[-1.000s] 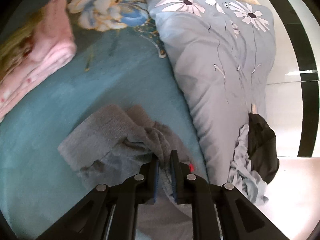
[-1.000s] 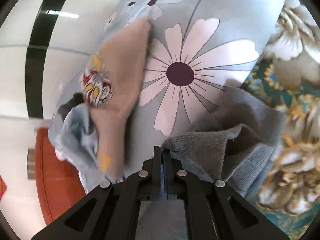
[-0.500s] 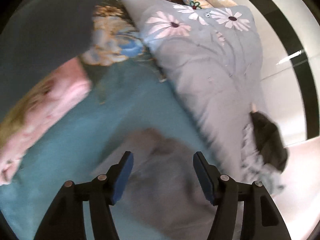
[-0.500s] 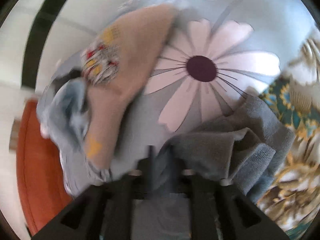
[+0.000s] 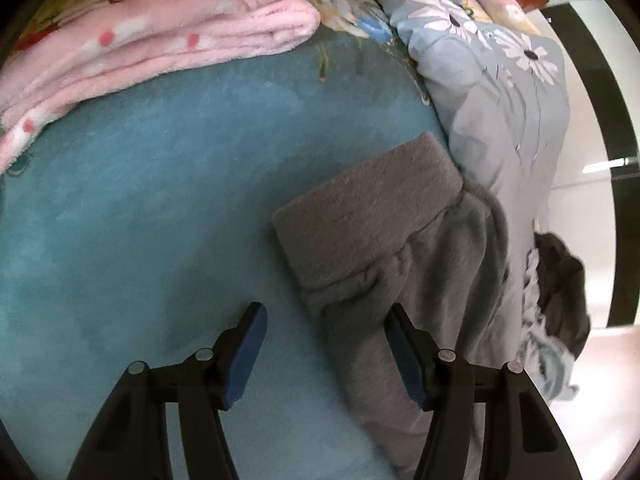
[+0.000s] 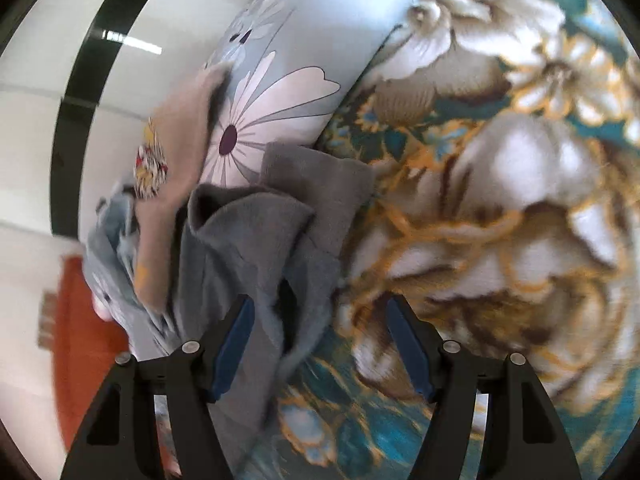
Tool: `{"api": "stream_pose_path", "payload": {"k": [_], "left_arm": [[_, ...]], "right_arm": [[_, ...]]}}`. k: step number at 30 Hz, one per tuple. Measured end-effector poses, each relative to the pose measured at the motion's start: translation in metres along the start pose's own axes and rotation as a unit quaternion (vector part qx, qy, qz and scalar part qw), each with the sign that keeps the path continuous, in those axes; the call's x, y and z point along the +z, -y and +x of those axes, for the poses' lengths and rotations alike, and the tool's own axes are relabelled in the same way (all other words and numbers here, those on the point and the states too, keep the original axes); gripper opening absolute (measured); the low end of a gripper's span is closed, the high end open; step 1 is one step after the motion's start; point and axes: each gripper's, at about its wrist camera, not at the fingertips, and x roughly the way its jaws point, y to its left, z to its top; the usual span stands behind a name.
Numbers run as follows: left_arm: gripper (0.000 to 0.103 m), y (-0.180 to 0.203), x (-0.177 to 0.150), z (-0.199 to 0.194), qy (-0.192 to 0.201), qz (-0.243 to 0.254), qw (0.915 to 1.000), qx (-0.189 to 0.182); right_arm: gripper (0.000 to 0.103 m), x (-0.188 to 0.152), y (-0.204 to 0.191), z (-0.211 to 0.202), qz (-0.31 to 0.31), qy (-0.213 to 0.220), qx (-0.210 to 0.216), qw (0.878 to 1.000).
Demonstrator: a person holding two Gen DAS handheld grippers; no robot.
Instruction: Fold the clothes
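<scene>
Your left tongs [image 5: 324,344] are spread wide and grip nothing; the grey trousers [image 5: 400,248] lie on the teal bed cover [image 5: 140,208], with the waistband just beyond the tips and one leg running near, under the right finger. Your right tongs [image 6: 320,336] are also spread, empty, with the same trousers [image 6: 256,248] bunched at the left finger, against the flowered quilt [image 6: 280,80]. You have one pair of grey trousers, one folded pink blanket [image 5: 152,36] far left, one tan garment [image 6: 176,168] on the quilt. Both tongs tilt down toward the bed.
</scene>
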Motion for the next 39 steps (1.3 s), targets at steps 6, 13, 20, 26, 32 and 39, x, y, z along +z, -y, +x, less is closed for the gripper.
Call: {"api": "stream_pose_path", "payload": {"k": [6, 13, 20, 26, 32, 39], "left_arm": [[0.064, 0.008, 0.007, 0.014, 0.008, -0.029, 0.9995, -0.008], [0.035, 0.002, 0.015, 0.015, -0.009, -0.074, 0.9970, -0.018], [0.015, 0.032, 0.014, -0.013, 0.009, -0.028, 0.9993, -0.024], [0.015, 0.057, 0.003, -0.104, 0.048, 0.049, 0.9940, -0.085], [0.015, -0.007, -0.007, -0.125, 0.057, 0.030, 0.9976, -0.026], [0.015, -0.080, -0.029, -0.099, 0.019, -0.061, 0.9976, 0.027]], "right_arm": [[0.070, 0.009, -0.018, 0.025, 0.008, 0.015, -0.011, 1.000], [0.015, 0.012, -0.034, 0.034, 0.050, 0.010, -0.036, 0.998], [0.012, 0.001, -0.088, 0.007, -0.025, 0.004, -0.007, 1.000], [0.010, -0.013, -0.127, -0.063, -0.099, 0.021, 0.068, 0.993], [0.010, -0.044, -0.074, -0.105, -0.114, 0.006, 0.035, 0.993], [0.010, -0.079, 0.030, -0.078, -0.018, -0.032, -0.044, 0.998]]}}
